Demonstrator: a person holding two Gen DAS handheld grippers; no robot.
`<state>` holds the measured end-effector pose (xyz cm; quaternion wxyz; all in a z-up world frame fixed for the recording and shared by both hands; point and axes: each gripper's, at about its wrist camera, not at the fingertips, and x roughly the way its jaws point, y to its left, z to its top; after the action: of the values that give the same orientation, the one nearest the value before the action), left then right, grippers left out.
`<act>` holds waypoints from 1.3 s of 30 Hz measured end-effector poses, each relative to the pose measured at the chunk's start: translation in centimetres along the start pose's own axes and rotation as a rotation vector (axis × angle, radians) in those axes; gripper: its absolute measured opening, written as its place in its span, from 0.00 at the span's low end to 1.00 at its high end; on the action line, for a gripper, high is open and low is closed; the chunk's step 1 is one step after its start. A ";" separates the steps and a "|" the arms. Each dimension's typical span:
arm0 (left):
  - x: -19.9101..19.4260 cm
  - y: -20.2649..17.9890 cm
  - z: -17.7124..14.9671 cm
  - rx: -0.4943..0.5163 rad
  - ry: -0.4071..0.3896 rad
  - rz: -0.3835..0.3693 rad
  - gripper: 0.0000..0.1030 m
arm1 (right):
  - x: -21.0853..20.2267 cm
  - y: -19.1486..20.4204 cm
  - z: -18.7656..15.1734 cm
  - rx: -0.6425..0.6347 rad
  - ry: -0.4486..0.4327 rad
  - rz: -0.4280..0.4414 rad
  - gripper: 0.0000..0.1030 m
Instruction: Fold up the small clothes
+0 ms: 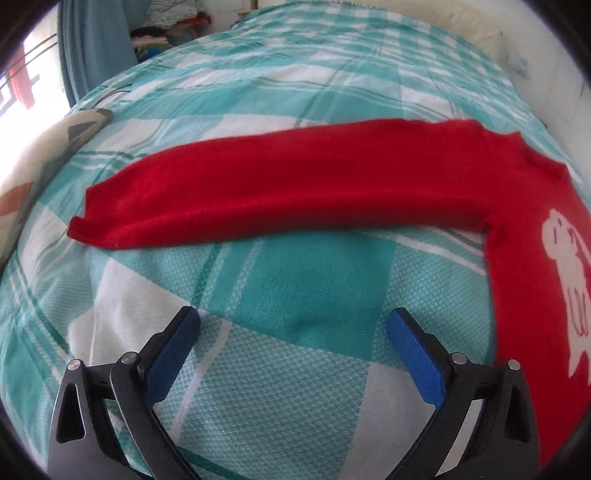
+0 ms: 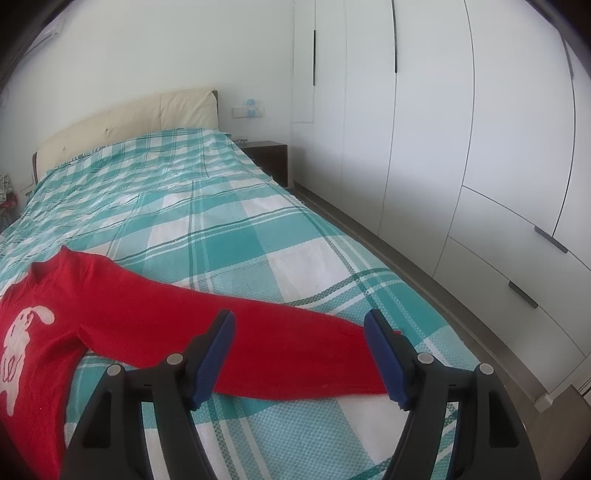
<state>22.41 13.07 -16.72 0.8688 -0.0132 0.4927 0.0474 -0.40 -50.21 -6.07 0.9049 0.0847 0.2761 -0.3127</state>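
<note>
We see the red sweater (image 1: 295,184) spread flat on the plaid bedspread (image 1: 295,295), sleeves stretched outward. Our left gripper (image 1: 291,328) hangs with fingers apart over bare bedspread below one sleeve; our right gripper (image 2: 299,332), also spread, straddles the other sleeve's cuff near the bed's edge.

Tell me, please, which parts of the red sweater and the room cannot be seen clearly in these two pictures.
- Red sweater hem: cut off by the lower frame edge and fisheye rim in both views.
- White animal motif: cropped at the frame edge in both views; species unclear.
- Right sleeve cuff: partly behind the open right claw finger.
- Clothes pile, left wrist view: small and blurred.
- Small blue items on the wall: too small to identify.
</note>
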 end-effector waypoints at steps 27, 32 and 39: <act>-0.1 0.1 -0.6 -0.003 -0.048 -0.016 1.00 | -0.3 -0.8 0.1 0.059 -0.013 0.020 0.70; -0.1 0.1 -0.6 -0.003 -0.048 -0.016 1.00 | -0.4 -0.7 0.1 0.057 -0.014 0.028 0.70; -0.1 0.2 -0.6 -0.003 -0.048 -0.016 1.00 | -0.4 -0.5 0.1 0.044 -0.019 0.030 0.70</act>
<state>21.83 13.18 -16.98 0.8807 -0.0171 0.4715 0.0415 -0.88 -50.41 -5.78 0.9099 0.1058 0.2590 -0.3062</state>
